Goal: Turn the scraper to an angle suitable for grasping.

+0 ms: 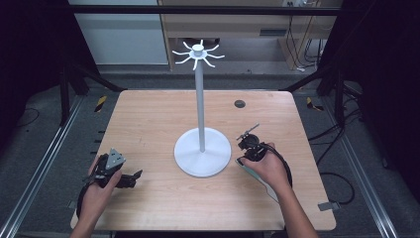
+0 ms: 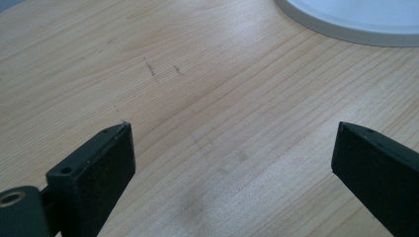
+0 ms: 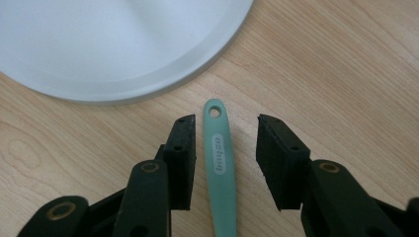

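A teal utensil handle (image 3: 220, 163) with a hanging hole at its tip lies flat on the wooden table (image 1: 148, 124), just off the rim of a white stand's round base (image 3: 113, 44). My right gripper (image 3: 225, 148) is open, one jaw on each side of the handle with a gap on both sides. In the high view the right gripper (image 1: 246, 154) points down beside the base (image 1: 202, 151), and the pale teal utensil (image 1: 260, 181) runs back under the hand. My left gripper (image 2: 237, 143) is wide open over bare wood, low at the table's front left (image 1: 134, 177).
The stand's thin white pole (image 1: 199, 99) rises from the base to a crown of several hooks (image 1: 198, 52). The base's rim (image 2: 356, 22) lies ahead of the left gripper. A dark round grommet (image 1: 239, 103) sits in the table's far right part.
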### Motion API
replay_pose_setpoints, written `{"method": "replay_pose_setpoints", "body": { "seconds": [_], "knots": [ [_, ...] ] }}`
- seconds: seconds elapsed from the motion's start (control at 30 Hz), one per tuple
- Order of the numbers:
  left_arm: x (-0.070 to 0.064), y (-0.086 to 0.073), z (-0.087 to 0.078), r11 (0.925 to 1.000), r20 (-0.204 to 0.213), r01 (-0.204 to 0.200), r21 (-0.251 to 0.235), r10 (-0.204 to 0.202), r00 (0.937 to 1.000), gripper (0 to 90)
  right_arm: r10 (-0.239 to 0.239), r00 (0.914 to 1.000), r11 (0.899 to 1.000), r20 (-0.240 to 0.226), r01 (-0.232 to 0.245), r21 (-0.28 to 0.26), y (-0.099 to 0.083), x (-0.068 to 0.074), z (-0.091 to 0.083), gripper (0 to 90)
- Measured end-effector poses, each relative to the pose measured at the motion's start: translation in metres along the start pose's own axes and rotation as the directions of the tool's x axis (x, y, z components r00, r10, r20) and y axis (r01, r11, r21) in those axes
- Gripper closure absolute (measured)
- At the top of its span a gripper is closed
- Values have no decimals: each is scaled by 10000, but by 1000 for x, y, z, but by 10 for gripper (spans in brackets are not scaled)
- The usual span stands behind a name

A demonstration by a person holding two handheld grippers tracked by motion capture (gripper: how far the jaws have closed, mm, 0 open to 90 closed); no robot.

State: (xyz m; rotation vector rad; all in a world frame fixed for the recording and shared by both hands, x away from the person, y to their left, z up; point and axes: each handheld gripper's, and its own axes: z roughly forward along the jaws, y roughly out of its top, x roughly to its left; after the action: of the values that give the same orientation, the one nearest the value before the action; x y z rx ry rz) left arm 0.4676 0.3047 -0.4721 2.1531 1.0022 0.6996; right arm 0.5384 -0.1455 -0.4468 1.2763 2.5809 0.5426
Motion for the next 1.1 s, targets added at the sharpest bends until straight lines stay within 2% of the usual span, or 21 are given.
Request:
{"method": "replay_pose_setpoints", "body": {
  "seconds": [0.53, 1.1],
  "knots": [
    [1, 0, 0, 10000, 28, 12, -15, -12, 10000, 28, -165, 9997, 9979, -195, 177, 626, 3, -1, 17, 610],
    [1, 0, 0, 10000, 75, 69, -64, -68, 9999, 28, -177, 9989, 9906, -437, 235, 1347, 0, -2, 21, 682]
  ]
}}
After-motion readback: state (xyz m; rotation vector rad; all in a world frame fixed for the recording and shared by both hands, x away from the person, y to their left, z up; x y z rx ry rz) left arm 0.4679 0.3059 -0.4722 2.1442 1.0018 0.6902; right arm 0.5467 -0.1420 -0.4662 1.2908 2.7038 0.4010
